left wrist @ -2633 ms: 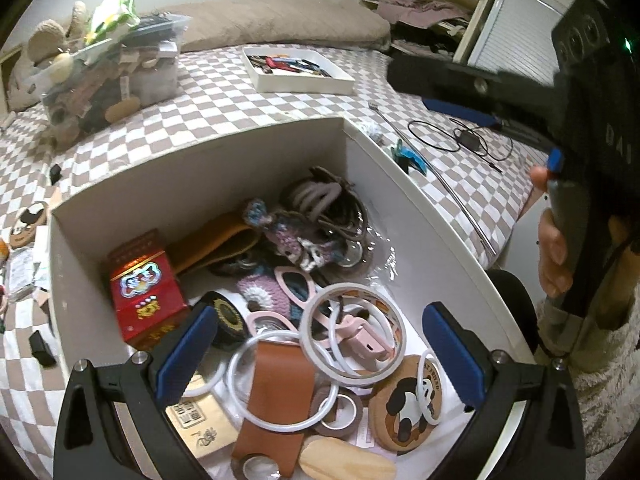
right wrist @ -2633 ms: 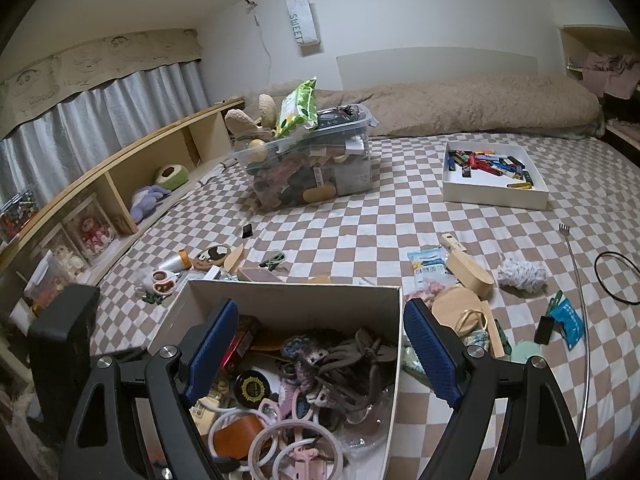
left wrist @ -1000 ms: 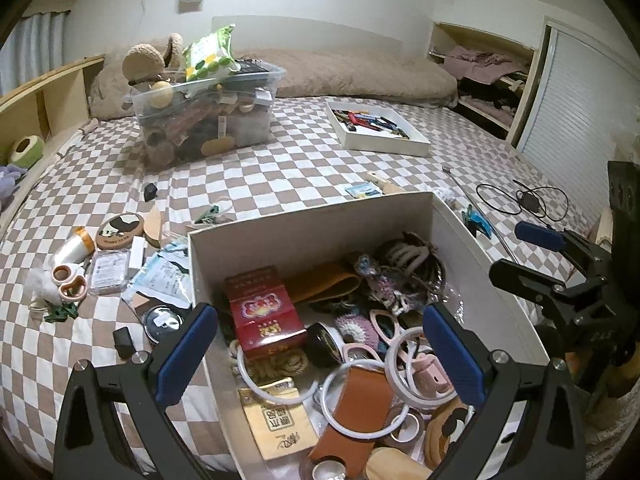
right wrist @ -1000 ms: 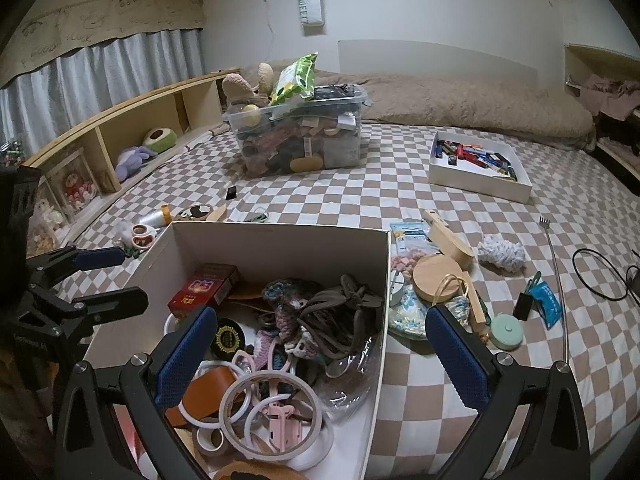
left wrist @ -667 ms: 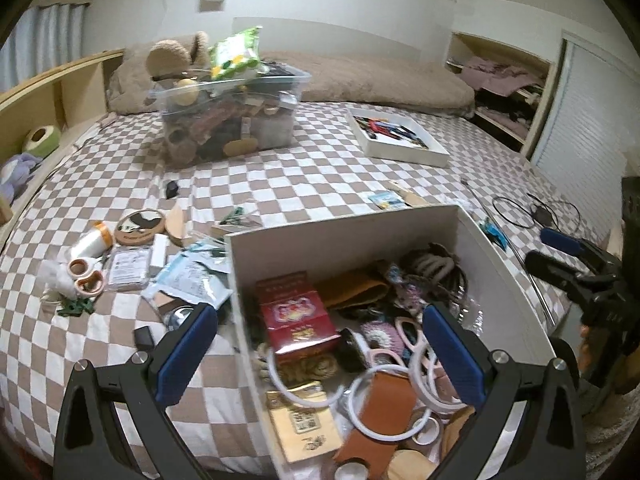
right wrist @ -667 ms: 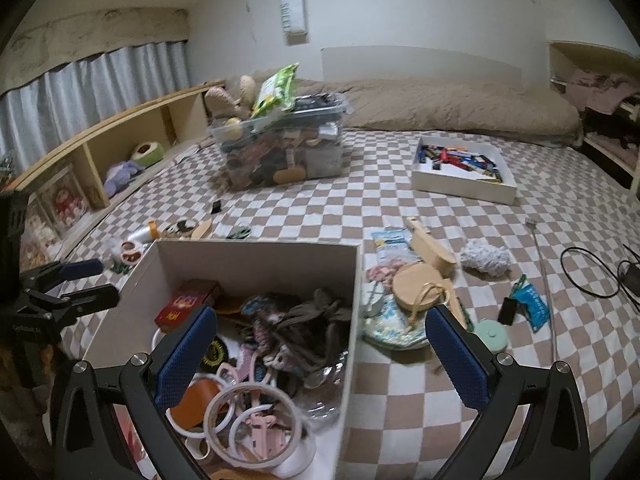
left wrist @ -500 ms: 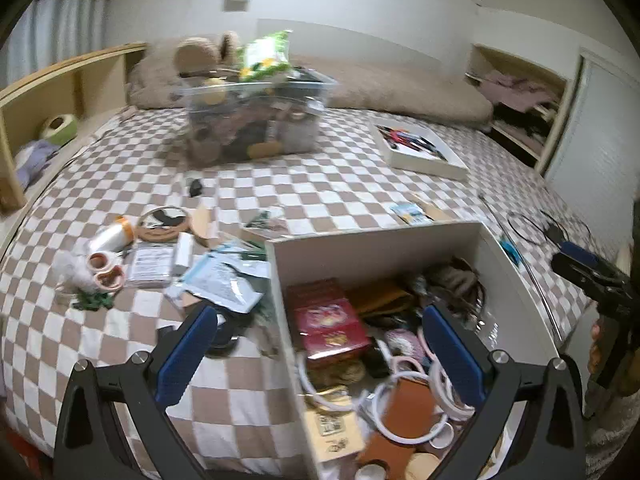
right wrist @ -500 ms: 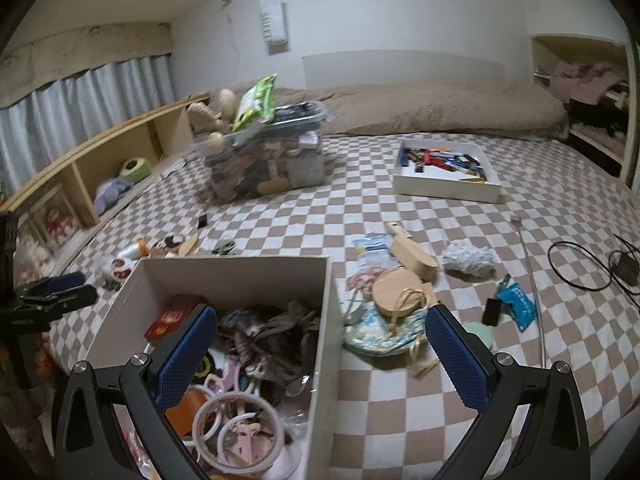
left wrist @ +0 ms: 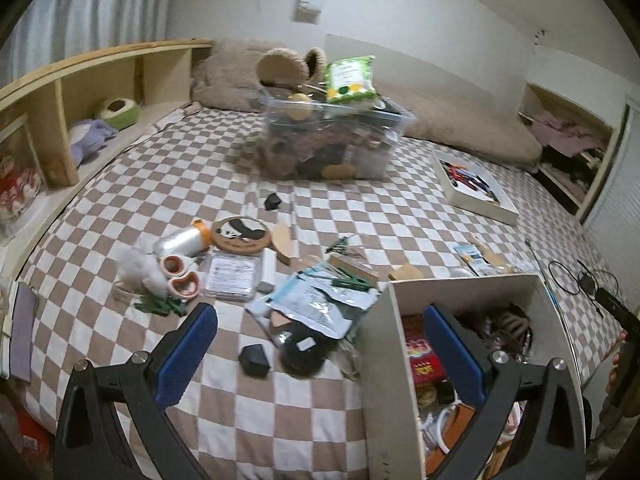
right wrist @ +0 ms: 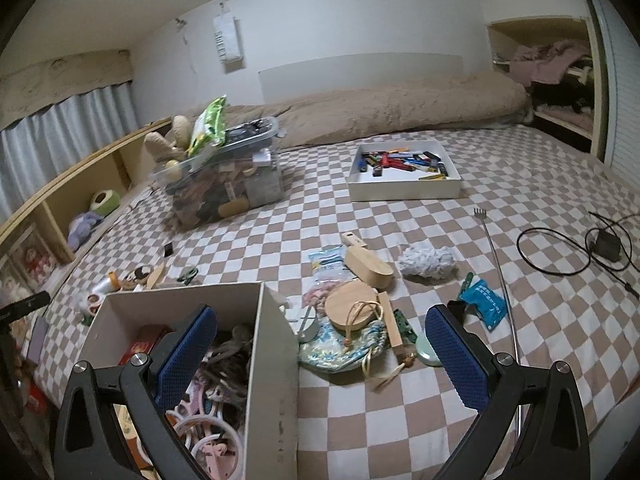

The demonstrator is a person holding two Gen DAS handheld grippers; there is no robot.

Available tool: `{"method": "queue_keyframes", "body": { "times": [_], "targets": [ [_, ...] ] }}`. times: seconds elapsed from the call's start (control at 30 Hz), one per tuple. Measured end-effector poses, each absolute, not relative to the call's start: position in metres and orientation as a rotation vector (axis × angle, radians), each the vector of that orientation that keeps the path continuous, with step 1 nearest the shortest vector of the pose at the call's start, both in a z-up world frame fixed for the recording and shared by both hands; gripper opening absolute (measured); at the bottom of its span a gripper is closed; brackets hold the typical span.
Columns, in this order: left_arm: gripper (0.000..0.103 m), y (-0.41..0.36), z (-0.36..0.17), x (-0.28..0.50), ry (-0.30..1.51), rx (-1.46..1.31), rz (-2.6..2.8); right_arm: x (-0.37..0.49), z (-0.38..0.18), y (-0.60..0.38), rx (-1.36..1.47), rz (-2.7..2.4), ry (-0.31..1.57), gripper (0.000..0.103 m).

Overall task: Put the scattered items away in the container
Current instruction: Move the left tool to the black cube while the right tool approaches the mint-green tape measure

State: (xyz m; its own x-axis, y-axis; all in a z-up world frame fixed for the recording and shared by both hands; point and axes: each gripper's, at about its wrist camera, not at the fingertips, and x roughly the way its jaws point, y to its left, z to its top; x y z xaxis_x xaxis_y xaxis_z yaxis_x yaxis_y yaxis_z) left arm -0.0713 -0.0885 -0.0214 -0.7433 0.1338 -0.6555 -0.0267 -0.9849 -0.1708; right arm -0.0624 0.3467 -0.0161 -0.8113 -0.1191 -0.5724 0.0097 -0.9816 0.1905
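Note:
A white cardboard box (left wrist: 380, 344) (right wrist: 276, 364) holding several small items stands on the checked bedspread. My left gripper (left wrist: 320, 354) is open and empty, hovering over the box's left wall, with a small black block (left wrist: 255, 359) and a round black disc (left wrist: 301, 354) just ahead. Beyond lie foil packets (left wrist: 316, 306), a panda coaster (left wrist: 240, 234) and tape rolls (left wrist: 180, 274). My right gripper (right wrist: 320, 354) is open and empty, above a round wooden lid (right wrist: 352, 306) on a patterned pouch (right wrist: 340, 350) right of the box. A wooden case (right wrist: 368, 266) and a blue packet (right wrist: 484, 304) lie nearby.
A clear bin (left wrist: 332, 142) (right wrist: 228, 180) packed with things stands further back. A white tray (right wrist: 404, 176) (left wrist: 476, 188) of small items sits at the right. A black cable (right wrist: 576, 248) and a metal back scratcher (right wrist: 500, 280) lie on the right. Wooden shelves (left wrist: 80, 112) line the left edge.
Both grippers have drawn back and swung apart: the left now faces the items left of the box, the right faces those to its right. Both stayed open.

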Motion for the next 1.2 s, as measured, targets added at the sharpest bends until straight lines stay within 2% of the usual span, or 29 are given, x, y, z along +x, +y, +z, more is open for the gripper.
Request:
{"method": "queue_keyframes", "body": {
  "times": [0.33,0.67,0.9,1.2],
  "targets": [
    [0.103,-0.118,-0.062,-0.085,-0.303,-1.248,2.835,-0.070,-0.032,0.367,0.995,-2.947,-0.389,0.103],
    [0.103,-0.122,-0.118,-0.107,-0.253,-1.484,2.789,-0.081,-0.055,0.386,1.168,-2.961,-0.507,0.103],
    [0.103,-0.121,-0.133,-0.120,-0.255,-1.573,2.732,-0.091,-0.073,0.402,1.285,-2.917,-0.629,0.103],
    [0.103,-0.110,-0.154,-0.139,-0.170,-1.707,2.633,-0.120,-0.098,0.424,1.458,-2.913,-0.679,0.103]
  ]
}}
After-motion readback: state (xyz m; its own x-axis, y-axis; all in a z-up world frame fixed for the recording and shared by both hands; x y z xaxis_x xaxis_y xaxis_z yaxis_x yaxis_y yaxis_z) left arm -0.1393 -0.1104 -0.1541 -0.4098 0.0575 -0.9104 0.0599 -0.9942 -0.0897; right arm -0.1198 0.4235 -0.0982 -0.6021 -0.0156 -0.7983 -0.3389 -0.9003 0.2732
